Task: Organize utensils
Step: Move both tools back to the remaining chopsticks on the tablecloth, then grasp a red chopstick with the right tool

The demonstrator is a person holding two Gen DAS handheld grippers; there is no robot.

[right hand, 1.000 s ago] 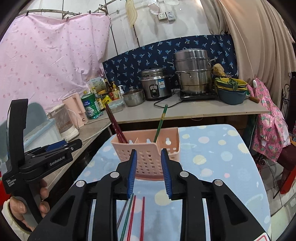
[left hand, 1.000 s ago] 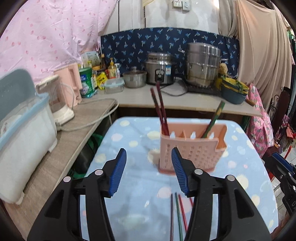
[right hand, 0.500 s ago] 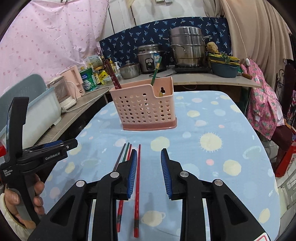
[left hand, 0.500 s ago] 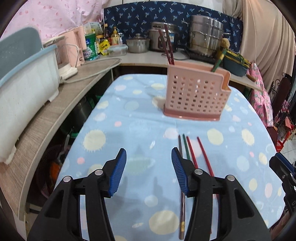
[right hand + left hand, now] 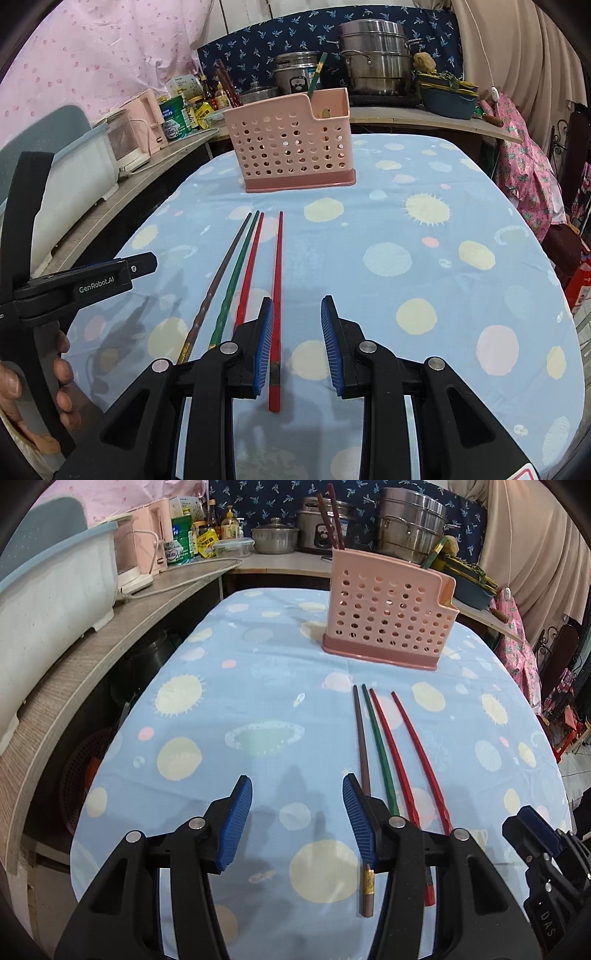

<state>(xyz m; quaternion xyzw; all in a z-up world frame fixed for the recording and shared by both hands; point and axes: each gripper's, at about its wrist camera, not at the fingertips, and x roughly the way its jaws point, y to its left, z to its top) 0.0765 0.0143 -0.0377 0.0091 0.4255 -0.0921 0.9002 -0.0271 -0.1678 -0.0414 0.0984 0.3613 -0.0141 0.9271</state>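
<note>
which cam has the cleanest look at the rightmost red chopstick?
Right wrist: the rightmost red chopstick lies almost fully visible, running up between the open fingers. In the left wrist view the same chopstick has its near end hidden behind the gripper.

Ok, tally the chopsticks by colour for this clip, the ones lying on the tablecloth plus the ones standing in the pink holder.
On the tablecloth:
Brown chopstick: 1
Green chopstick: 1
Red chopsticks: 2
In the pink holder:
Dark red chopsticks: 2
Green chopstick: 1
Total: 7, with 4 lying on the tablecloth and 3 standing in the holder.
</note>
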